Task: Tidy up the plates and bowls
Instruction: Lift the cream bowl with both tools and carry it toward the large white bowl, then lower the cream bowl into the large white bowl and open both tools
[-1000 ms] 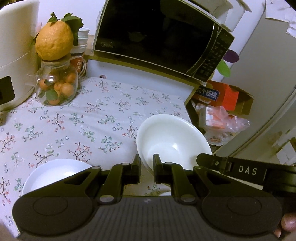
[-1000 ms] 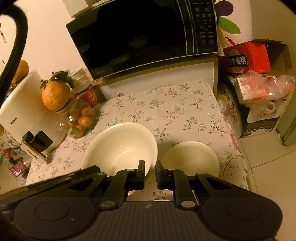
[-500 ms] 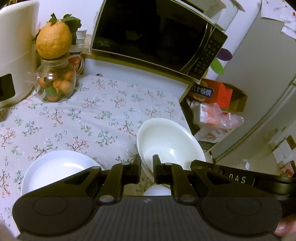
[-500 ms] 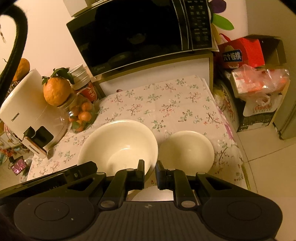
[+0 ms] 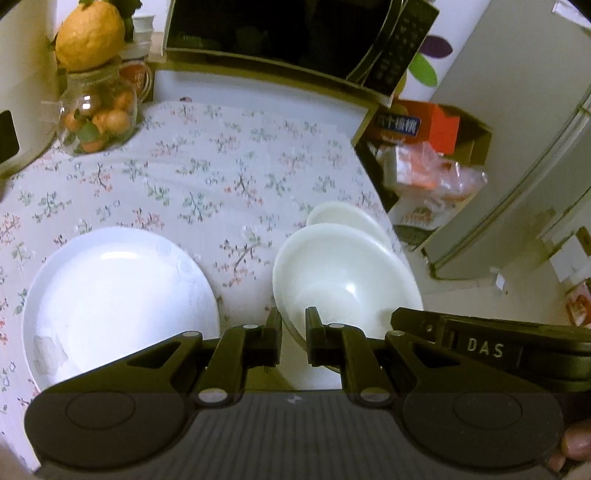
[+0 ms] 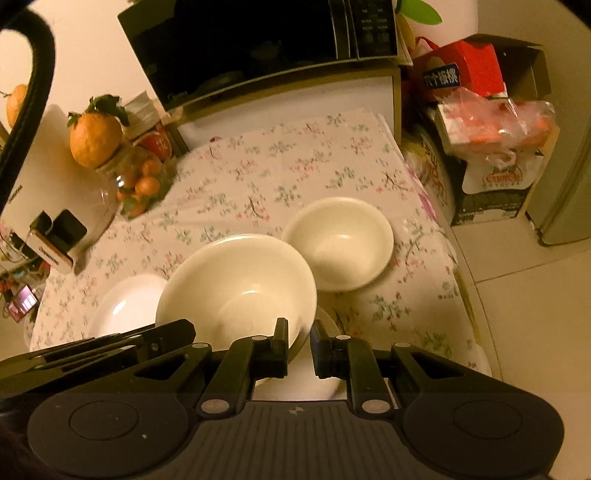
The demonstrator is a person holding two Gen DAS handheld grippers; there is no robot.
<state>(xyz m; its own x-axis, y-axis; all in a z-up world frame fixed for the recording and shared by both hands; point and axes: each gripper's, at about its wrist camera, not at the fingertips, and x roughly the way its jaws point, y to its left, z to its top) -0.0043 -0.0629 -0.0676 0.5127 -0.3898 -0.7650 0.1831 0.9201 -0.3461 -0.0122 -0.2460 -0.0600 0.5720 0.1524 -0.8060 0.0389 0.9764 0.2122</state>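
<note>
Both grippers are clamped on the same big white bowl [image 5: 343,273]: the left gripper [image 5: 292,332] pinches the near rim on its side, jaws nearly together with the rim between them, and the right gripper [image 6: 298,345] bites the near rim on the other side, one finger inside the bowl and one outside. The big bowl sits tilted between them, above the floral tablecloth [image 5: 221,177], and in the right wrist view a smaller white dish [image 6: 325,384] shows just beneath its near edge. Just beyond the big bowl, near the table's right edge, rests a smaller white bowl [image 6: 340,240], upright; from the left wrist camera only its far rim peeks out behind the big one. Off to the left lies a wide white plate [image 5: 118,295], flat on the cloth, apart from the bowl. Further back, a glass jar of small oranges [image 5: 98,114] with a large citrus [image 5: 90,35] perched on top stands at the table's far left corner, and a black microwave [image 6: 258,48] sits behind the table.
</note>
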